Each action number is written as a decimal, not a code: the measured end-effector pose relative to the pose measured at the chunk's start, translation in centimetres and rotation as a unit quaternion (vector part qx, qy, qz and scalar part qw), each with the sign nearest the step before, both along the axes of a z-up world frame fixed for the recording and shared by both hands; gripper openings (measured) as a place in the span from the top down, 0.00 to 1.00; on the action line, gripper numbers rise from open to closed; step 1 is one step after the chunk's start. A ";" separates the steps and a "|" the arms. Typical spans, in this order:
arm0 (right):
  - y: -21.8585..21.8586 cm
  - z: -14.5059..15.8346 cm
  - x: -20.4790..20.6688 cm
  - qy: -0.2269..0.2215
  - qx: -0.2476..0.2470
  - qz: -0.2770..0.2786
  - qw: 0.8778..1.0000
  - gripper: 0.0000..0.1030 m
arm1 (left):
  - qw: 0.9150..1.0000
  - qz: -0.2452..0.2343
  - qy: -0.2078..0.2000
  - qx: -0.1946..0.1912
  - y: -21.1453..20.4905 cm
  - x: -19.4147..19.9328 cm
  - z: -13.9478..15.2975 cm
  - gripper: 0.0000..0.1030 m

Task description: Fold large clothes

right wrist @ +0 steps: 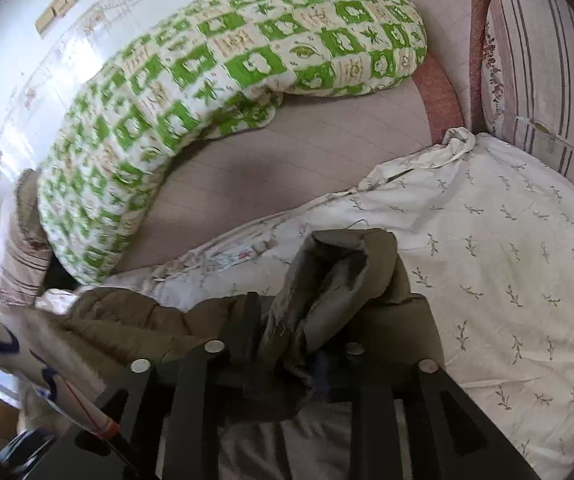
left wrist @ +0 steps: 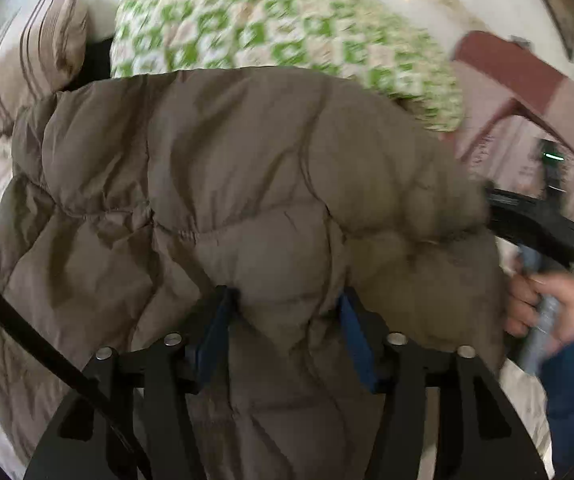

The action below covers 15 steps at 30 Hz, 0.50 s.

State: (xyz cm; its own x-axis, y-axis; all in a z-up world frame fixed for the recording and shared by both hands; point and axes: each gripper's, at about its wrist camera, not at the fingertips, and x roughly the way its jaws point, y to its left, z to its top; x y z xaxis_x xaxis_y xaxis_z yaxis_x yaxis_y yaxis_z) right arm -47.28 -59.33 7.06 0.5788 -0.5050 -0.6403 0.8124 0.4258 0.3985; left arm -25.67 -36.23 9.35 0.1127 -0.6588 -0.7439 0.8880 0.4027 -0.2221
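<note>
**Mia:** Coat [left wrist: 215,184] first. Where is it?

**Ben:** It lies on the bed, on top of the white sheet [right wrist: 507,240] with little leaves. A green and white blanket [right wrist: 223,80] is bunched up behind it, and a striped pillow [left wrist: 27,76] sits off in the corner.

**Mia:** What is the left gripper [left wrist: 283,344] doing?

**Ben:** Its blue fingers [left wrist: 215,336] stand apart. A fat lump of coat bulges up between them, but I think they are not squeezing it.

**Mia:** And the right gripper [right wrist: 287,344]?

**Ben:** A crumpled flap of coat pokes up between its two fingers. They are close together, but the cloth hides the tips, so I cannot tell if they pinch it. In the left view you can see a hand [left wrist: 543,304] holding that gripper by its handle.

**Mia:** Will the coat be hard to fold?

**Ben:** A bit, I think. It looks puffy and soft, so it should be light. But it is big and springy and may puff back open. The cloth looks smooth too, so it could slip.

**Mia:** Where should they grab?

**Ben:** At an edge or a seam, where it is thin. A fat puffy part would squish out.
</note>
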 end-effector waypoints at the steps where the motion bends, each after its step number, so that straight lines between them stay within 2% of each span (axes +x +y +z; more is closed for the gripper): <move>1: 0.3 0.3 -0.5 -0.011 -0.003 0.002 1.000 0.64 | 1.000 0.003 0.001 0.010 -0.8 0.6 -0.7 0.41; 7: 3.3 3.5 -4.6 -0.051 -0.026 0.002 0.998 0.62 | 0.998 0.015 -0.044 0.045 -3.4 1.3 -2.8 0.30; 10: 6.9 4.9 -7.6 -0.059 -0.046 -0.007 0.997 0.62 | 0.995 0.033 -0.060 0.070 -4.1 1.4 -3.6 0.25; 15: 13.4 3.8 -12.0 -0.085 -0.049 -0.026 0.995 0.62 | 0.989 0.080 -0.064 0.111 -3.6 0.1 -3.2 0.24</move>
State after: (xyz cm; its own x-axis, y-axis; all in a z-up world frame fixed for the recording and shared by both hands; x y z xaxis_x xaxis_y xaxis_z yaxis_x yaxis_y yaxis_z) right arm -59.27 -45.93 10.86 0.6466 -0.5920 -0.4811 0.7581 0.4290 0.4911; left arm -25.58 -39.80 6.15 0.3049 -0.4470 -0.8410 0.8247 0.5656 -0.0016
